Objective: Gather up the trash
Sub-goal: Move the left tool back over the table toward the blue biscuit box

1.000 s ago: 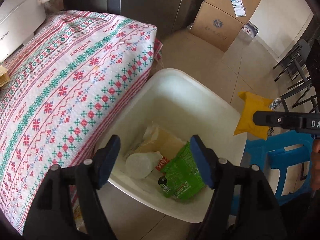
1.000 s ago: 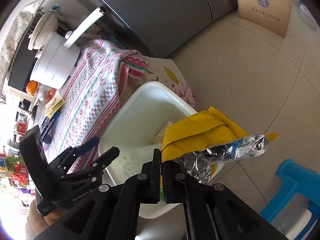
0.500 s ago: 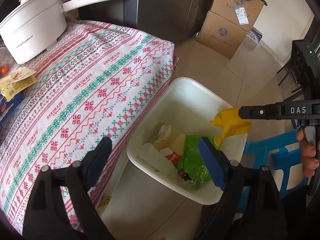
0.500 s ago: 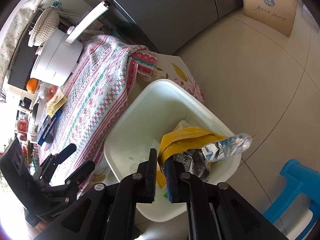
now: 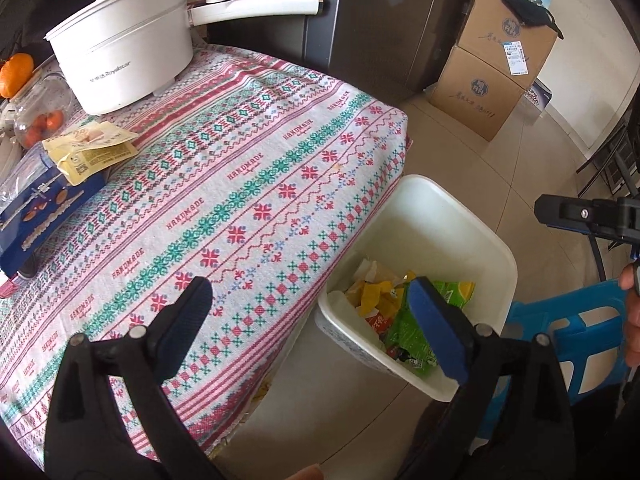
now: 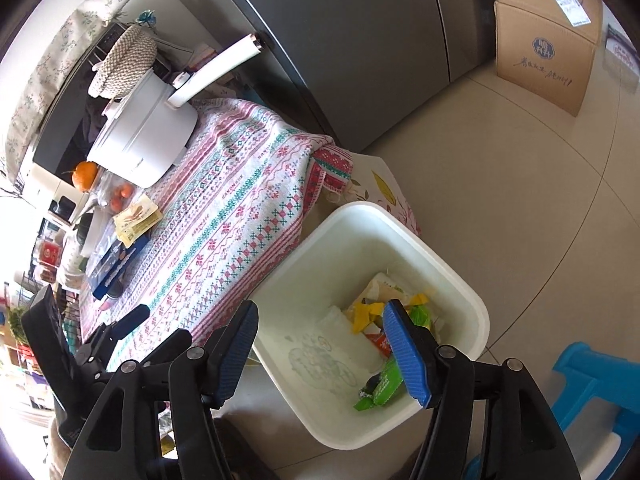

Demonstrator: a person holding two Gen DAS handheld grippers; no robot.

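Observation:
A white bin (image 5: 440, 196) stands on the floor against the table's corner. In it lie a crumpled yellow wrapper (image 6: 364, 312), a green wrapper (image 6: 384, 384) and other scraps. My right gripper (image 6: 322, 350) hangs above the bin's near side, its jaws opening with nothing between them. My left gripper (image 5: 312, 324) straddles the edge of the patterned tablecloth (image 5: 248, 184) and the bin's left rim, jaws also opening and empty. One finger (image 5: 576, 216) of the right gripper shows at the right edge of the left wrist view. Yellow packets (image 5: 92, 148) lie on the table's far left.
On the table stand a white pot with a long handle (image 5: 120, 48), a blue box (image 5: 44, 208), an orange (image 5: 16, 74) and a jar. A blue plastic stool (image 5: 580, 332) is right of the bin. Cardboard boxes (image 5: 500, 72) and a grey fridge (image 6: 360, 40) stand behind.
My right gripper opened and let go of the yellow wrapper with its foil, which now lies in the bin. My left gripper widened and pulled back from over the bin towards the table.

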